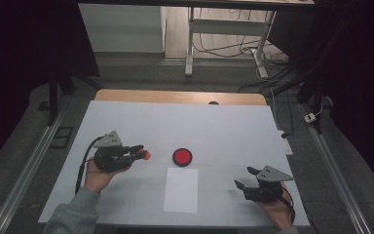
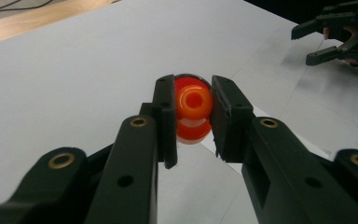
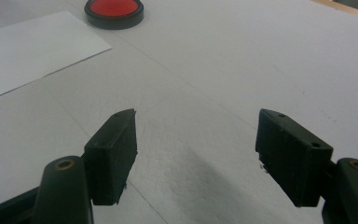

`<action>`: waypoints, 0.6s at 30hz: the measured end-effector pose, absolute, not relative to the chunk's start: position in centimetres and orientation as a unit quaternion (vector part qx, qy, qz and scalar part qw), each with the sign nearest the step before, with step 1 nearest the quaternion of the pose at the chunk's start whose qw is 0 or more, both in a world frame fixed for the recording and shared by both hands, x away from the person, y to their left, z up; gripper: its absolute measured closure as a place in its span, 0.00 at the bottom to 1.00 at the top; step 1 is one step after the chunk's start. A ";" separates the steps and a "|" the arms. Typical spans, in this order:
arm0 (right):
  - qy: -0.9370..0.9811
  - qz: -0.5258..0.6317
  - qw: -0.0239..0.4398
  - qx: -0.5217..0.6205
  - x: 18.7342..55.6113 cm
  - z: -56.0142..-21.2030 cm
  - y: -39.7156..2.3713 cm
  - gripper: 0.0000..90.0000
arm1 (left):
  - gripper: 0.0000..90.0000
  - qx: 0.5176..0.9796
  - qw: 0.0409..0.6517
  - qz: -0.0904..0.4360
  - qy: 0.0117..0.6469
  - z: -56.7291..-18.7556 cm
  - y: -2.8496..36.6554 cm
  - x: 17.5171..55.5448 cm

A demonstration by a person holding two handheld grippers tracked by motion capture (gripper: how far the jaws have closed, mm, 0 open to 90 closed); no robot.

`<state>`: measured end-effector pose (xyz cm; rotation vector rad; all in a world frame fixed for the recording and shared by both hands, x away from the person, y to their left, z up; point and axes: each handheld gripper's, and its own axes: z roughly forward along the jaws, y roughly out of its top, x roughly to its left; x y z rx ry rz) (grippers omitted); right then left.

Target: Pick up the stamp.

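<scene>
The left gripper (image 1: 143, 152) clamps a small orange ring-shaped piece (image 2: 194, 103) between its jaws, held above the white table cover (image 1: 126, 122), just left of the red round button (image 1: 182, 156). The right gripper (image 1: 246, 178) rests at the near right with jaws spread, nothing between them. A white paper sheet (image 1: 180, 190) lies near the button.

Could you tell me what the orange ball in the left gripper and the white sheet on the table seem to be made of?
Orange ball: likely glossy, slightly translucent plastic or rubber; it glows and carries highlights. White sheet: probably matte paper, flat with crisp edges.
</scene>
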<state>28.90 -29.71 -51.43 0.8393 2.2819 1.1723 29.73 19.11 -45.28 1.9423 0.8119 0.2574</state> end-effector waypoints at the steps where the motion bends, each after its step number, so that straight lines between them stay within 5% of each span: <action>1: 0.824 0.426 0.218 0.302 28.9 -51.4 -29.7 0.32 | 0.80 0.800 0.488 0.105 0.333 -45.3 19.0 29.7; 18: 0.823 0.431 0.216 0.299 28.8 -51.3 -29.4 0.32 | 0.80 0.814 0.486 0.085 0.307 -45.6 16.0 29.6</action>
